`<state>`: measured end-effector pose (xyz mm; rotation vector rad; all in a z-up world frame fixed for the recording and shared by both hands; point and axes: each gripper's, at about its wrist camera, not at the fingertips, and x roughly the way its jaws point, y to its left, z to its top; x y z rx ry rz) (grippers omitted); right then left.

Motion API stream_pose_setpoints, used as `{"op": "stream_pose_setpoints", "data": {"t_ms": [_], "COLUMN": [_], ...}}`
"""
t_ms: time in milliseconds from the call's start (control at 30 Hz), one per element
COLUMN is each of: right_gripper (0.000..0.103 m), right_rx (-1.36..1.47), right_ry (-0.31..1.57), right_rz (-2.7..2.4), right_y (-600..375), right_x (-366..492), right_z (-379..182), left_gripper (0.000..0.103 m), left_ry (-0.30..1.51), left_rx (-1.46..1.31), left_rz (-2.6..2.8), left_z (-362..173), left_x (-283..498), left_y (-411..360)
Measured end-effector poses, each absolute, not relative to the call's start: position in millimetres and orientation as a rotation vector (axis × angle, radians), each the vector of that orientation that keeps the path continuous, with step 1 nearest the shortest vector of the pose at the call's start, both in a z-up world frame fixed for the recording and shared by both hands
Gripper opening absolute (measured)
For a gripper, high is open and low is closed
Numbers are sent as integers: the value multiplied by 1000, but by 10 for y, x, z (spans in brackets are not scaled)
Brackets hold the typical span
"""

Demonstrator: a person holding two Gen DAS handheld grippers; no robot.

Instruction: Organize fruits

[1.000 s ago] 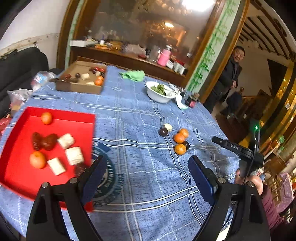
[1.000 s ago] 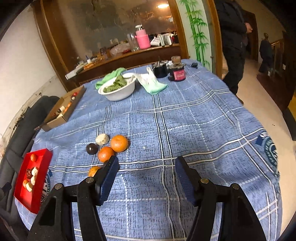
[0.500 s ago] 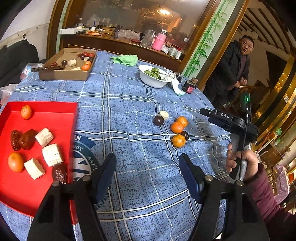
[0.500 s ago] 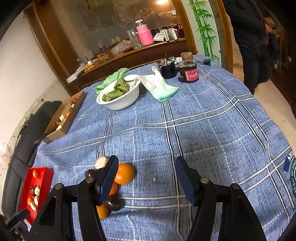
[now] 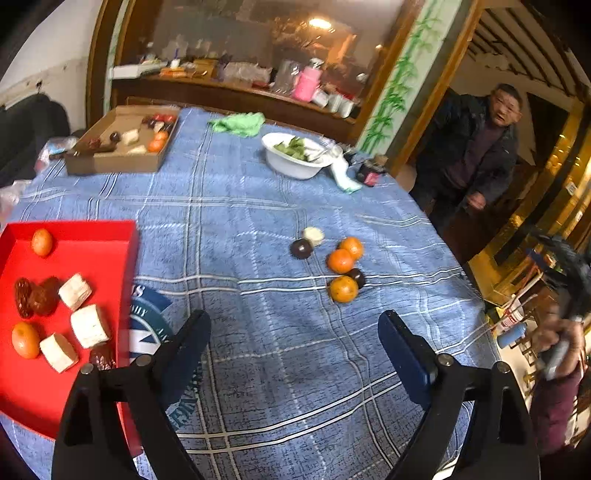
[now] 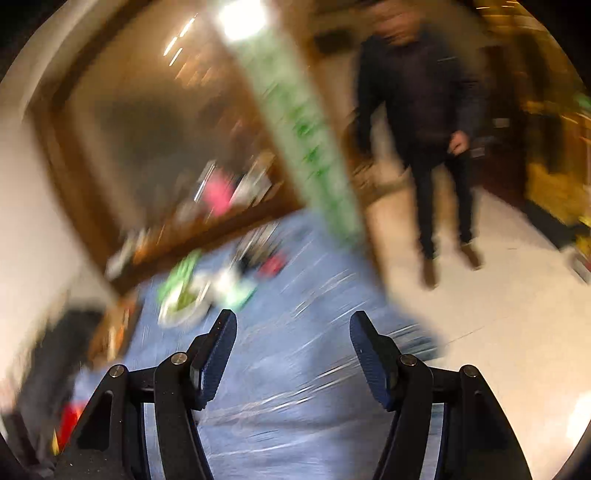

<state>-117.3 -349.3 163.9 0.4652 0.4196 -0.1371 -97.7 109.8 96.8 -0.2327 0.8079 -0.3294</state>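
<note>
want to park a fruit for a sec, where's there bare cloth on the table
Bare cloth: the wide stretch between the red tray and the loose fruit cluster, and the strip between the cardboard box and white bowl. Crowded: inside the tray and around the cluster.

Sharp enough on your left wrist view, smeared on your right.

Your left view is evenly lit from indoor lamps above, one glowing warm in the glass panel (image 5: 258, 44) behind the table; the blue tablecloth (image 5: 258, 206) reads clearly, though your right hand (image 5: 557, 343) at the edge is blurred. Both views bend and darken at the corners. Your right view is streaked with motion blur throughout, a ceiling light (image 6: 242, 16) blown out white, only the gripper fingers (image 6: 216, 354) crisp.
</note>
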Motion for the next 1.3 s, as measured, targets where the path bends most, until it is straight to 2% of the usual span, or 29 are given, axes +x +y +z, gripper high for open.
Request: {"op": "stream_pose_setpoints", "data": {"t_ms": [100, 200, 433, 600, 700, 800, 967, 1167, 1233, 1300], "right_gripper": [78, 78, 78, 78, 79, 79, 78, 75, 66, 63], "right_rx": [500, 493, 549, 677, 661, 587, 444, 317, 320, 337], "right_ry": [263, 227, 303, 184, 204, 350, 571, 763, 824, 880], "right_rz": [-345, -493, -552, -637, -634, -512, -212, 88, 164, 227], "right_y": [-4079, -4262, -4251, -4665, -4651, -4291, -3347, -2290, -2039, -1825], "right_x": [-1987, -2423, -2528, -3090, -3107, -2589, -1503, -326, 26, 289], "right_z": [1855, 1796, 1469, 1809, 1847, 1701, 1417, 1066, 905, 730], "left_gripper": [91, 91, 91, 91, 91, 91, 93, 92, 82, 57], "left_ry": [839, 922, 944, 919, 975, 956, 788, 908, 925, 944], "left_rx": [-262, -308, -258, -339, -388, -365, -408, -510, -509, -500], "left_rz": [-401, -446, -490, -542, -564, -545, -464, -393, -378, -382], "left_z": [859, 705, 694, 725, 593, 674, 973, 665, 583, 530], "left_x": [-928, -819, -953, -1053, -985, -959, -930, -775, -776, -756], "left_y": [1025, 885, 650, 749, 765, 793, 1216, 1488, 1518, 1508]}}
